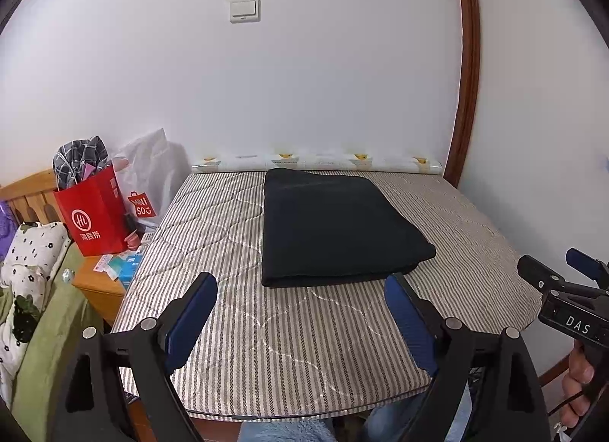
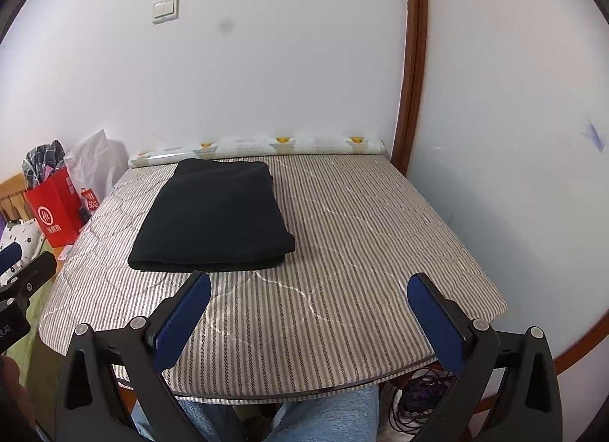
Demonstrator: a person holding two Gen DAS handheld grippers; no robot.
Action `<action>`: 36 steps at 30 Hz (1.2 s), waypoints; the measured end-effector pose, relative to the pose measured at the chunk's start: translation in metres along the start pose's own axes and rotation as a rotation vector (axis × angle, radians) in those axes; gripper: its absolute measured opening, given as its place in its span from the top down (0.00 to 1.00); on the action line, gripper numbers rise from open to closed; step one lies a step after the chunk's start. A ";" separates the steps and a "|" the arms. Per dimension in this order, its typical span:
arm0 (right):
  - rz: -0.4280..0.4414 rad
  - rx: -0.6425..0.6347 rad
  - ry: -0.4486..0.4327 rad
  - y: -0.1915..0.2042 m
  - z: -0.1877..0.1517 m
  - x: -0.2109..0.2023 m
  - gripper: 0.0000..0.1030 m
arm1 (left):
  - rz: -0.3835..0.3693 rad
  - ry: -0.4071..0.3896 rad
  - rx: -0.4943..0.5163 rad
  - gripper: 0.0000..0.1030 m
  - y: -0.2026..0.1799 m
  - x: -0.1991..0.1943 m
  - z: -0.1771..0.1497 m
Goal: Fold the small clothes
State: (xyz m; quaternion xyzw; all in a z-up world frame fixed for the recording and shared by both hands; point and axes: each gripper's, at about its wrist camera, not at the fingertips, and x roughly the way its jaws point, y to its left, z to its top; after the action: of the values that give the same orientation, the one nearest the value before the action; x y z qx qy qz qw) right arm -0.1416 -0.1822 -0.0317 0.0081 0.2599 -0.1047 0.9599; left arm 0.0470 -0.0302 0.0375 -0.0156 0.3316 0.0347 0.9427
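The black garment (image 1: 338, 225) lies folded into a thick, tidy rectangle on the striped tabletop (image 1: 285, 327), its layered edges stacked and square. Judging by that neat shape, the folding of this piece looks finished; no other loose clothing shows on the tabletop, so little or nothing seems left here beyond perhaps setting it aside.

The garment's long axis runs from the near edge of the tabletop toward the patterned roll (image 1: 316, 162) against the wall, with its far short end almost touching that roll. Its near short end, a rounded fold with layers visible, faces the person. It sits left of the tabletop's middle as the right wrist view shows it (image 2: 213, 213).

The left tool (image 1: 300, 312) hovers just short of the garment's near edge, fingers wide apart and empty. The right tool (image 2: 308, 312) is likewise spread and holds nothing, off to the right of the garment over bare tabletop.
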 end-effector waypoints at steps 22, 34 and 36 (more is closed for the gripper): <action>-0.004 0.002 0.002 -0.003 0.000 0.001 0.01 | 0.014 0.010 -0.004 0.14 -0.002 0.002 0.000; -0.002 0.004 -0.002 -0.003 0.000 0.000 0.01 | 0.016 0.008 -0.004 0.14 -0.001 0.002 -0.001; -0.003 0.004 0.000 -0.003 0.000 0.000 0.01 | 0.016 0.009 -0.006 0.14 0.000 0.002 -0.001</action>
State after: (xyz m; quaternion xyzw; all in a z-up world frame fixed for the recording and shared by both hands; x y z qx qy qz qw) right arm -0.1425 -0.1850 -0.0313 0.0094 0.2596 -0.1068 0.9597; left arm 0.0479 -0.0303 0.0355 -0.0160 0.3360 0.0433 0.9407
